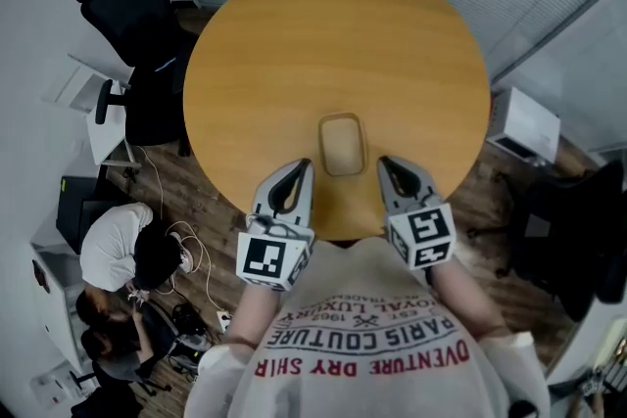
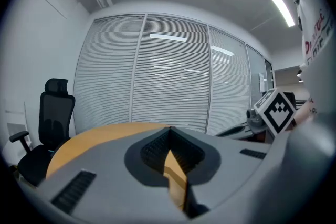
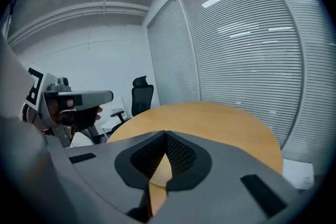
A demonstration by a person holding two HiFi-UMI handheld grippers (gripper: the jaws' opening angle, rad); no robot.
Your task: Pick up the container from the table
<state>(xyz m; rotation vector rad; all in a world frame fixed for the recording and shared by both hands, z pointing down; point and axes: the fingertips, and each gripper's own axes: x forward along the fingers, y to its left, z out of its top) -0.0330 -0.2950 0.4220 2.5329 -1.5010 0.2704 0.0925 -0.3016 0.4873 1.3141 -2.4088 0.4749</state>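
Head view: the container (image 1: 342,144) sits at 6 o'clock on the table (image 1: 333,24), close to the near edge. Your left gripper (image 1: 304,167) is at its 8 o'clock and your right gripper (image 1: 385,164) at its 4 o'clock, both just beside it and not touching. I'd pick one claw, spread it before you go in, and straddle a side wall rather than nudging the container off the edge. It blends into the wood, so I can't tell if it has a lid or how deep it is.

Left gripper view: the left gripper (image 2: 169,132) has its tips pressed together with nothing held. Only table (image 2: 100,136) shows through the gap behind them. The container is out of frame, below the jaws.

Right gripper view: same deal. The right gripper (image 3: 164,135) is closed up and empty, aimed across the table (image 3: 220,118) toward 12 o'clock. No container here either, so aim off the head view.
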